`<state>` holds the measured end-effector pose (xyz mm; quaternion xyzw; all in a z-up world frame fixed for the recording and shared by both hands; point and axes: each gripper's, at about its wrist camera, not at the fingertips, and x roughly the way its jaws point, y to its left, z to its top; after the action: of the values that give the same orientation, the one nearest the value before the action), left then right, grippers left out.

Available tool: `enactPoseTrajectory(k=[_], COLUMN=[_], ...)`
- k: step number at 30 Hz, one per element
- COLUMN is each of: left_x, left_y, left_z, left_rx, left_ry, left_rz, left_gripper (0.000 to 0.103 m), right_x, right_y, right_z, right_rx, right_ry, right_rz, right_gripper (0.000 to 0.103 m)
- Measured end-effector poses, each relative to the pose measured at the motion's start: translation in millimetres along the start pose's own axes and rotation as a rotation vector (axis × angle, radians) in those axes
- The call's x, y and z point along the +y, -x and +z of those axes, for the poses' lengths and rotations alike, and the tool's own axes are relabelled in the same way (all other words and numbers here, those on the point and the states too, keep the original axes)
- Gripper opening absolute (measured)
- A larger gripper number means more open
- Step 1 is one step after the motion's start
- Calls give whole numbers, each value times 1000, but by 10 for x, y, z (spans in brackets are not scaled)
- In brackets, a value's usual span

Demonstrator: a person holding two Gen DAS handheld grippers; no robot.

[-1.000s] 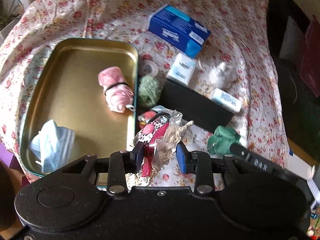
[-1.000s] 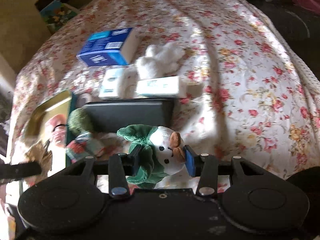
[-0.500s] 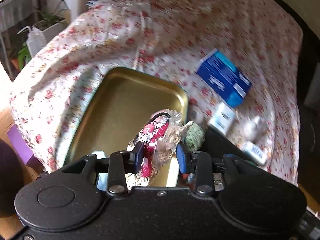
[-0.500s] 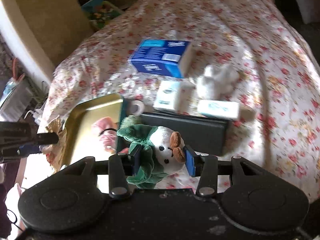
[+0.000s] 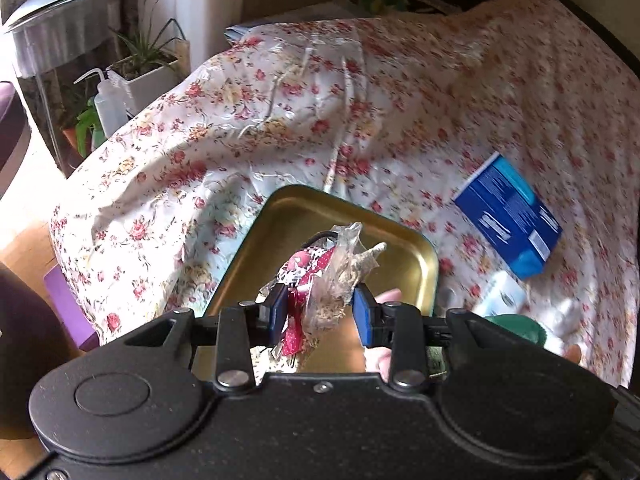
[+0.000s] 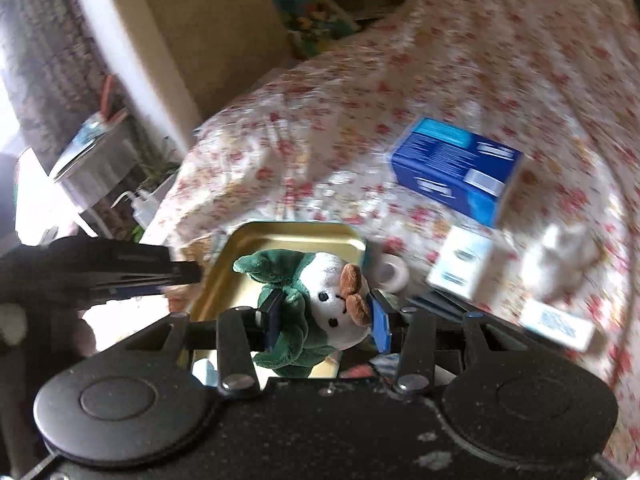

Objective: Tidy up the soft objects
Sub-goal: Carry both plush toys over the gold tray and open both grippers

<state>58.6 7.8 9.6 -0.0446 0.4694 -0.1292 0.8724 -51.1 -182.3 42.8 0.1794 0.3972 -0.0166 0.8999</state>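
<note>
My left gripper point(image 5: 320, 314) is shut on a crinkly clear packet with a red dotted pouch point(image 5: 320, 276), held above the gold metal tray point(image 5: 308, 208). My right gripper point(image 6: 326, 320) is shut on a green and white plush toy point(image 6: 316, 300), also over the gold tray point(image 6: 280, 236). The left gripper's black body point(image 6: 100, 276) shows at the left in the right wrist view. A pink soft roll point(image 5: 390, 296) in the tray peeks out behind the left gripper's right finger.
On the floral bedspread point(image 5: 360, 112) lie a blue tissue box point(image 5: 508, 220), a small white pack point(image 6: 460, 264), a tape roll point(image 6: 390, 270), a white fluffy toy point(image 6: 560, 252) and a flat white pack point(image 6: 556, 326). Potted plants and a squeeze bottle point(image 5: 106, 104) stand past the bed's left edge.
Both grippers have swung left and risen with their loads, and now hang over the tray. The tissue box and small packs have slid to the right in both views.
</note>
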Motion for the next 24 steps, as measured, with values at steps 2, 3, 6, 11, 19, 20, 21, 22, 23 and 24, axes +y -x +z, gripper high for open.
enactPoseTrajectory(k=[2,3,6,11,19,20,21,22,23,24], left_x=[13,18,-3,-39,-101,-99,-91,-90,-87,-84], left_y=[-63,-95,-168,-242,-299,-304,-308,-317,-326,-337], left_z=[20,24,25,38,40,38,33,30,24,18], left_rx=[7,11,16,-12,-40,-38,-36,-35,-37,-38], left_ry=[12,20,26,21,34,37,40,38,35,31], left_rz=[2,1,16,77,108,107,105,108,117,128], left_gripper=[36,36,36,37,61,62,62,62,62,62], right_x=[79,100,136,181,254,249,242,237,225,208], right_y=[-75,-100,-194,-436,-418,-405,-387,-369,-357,-342], right_z=[24,15,-77,-286,-432,-429,-428,-431,-434,-425], right_rx=[10,12,30,118,116,110,95,80,65,50], right_ry=[23,28,33,52,99,99,102,102,97,91], right_rz=[30,48,97,155,204,205,204,203,199,196], right_gripper=[44,44,44,44,45,45,48,51,56,62])
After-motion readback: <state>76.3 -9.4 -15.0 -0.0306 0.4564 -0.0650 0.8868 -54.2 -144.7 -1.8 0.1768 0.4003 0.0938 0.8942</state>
